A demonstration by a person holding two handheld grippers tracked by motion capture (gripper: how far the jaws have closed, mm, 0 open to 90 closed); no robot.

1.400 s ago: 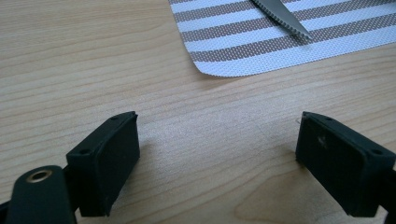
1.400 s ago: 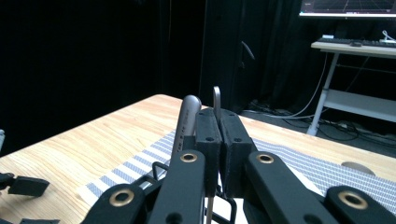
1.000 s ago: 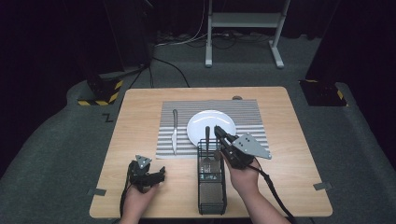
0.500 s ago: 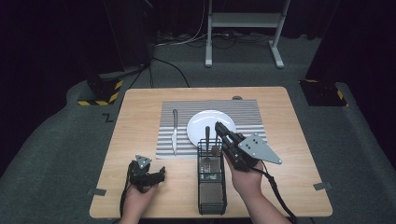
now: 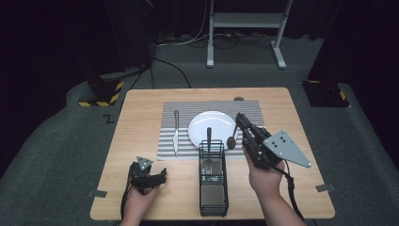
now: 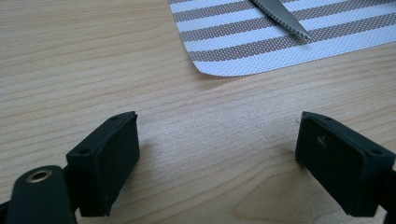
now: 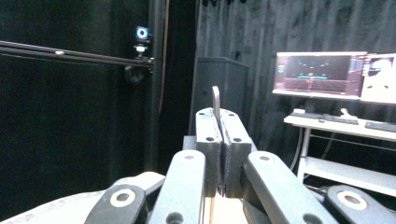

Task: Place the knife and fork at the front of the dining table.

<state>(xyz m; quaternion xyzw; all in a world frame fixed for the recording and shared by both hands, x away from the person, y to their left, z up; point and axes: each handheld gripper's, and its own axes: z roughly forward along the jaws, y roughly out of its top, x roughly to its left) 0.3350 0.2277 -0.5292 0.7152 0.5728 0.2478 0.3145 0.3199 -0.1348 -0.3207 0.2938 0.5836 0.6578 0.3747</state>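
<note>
Spoon-like metal utensil with a dark bowl (image 5: 232, 136) hangs clenched in the right tongs (image 5: 241, 118), at about 4 o'clock from the round white plate (image 5: 211, 128), beside the black wire mesh caddy (image 5: 214, 181). Left tongs (image 5: 149, 178) rest released on the light wooden counter (image 5: 141, 113).

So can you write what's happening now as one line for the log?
right tongs: shut on spoon, lifted beside wire caddy | left tongs: open, empty, on table | knife: on placemat left of plate
</note>
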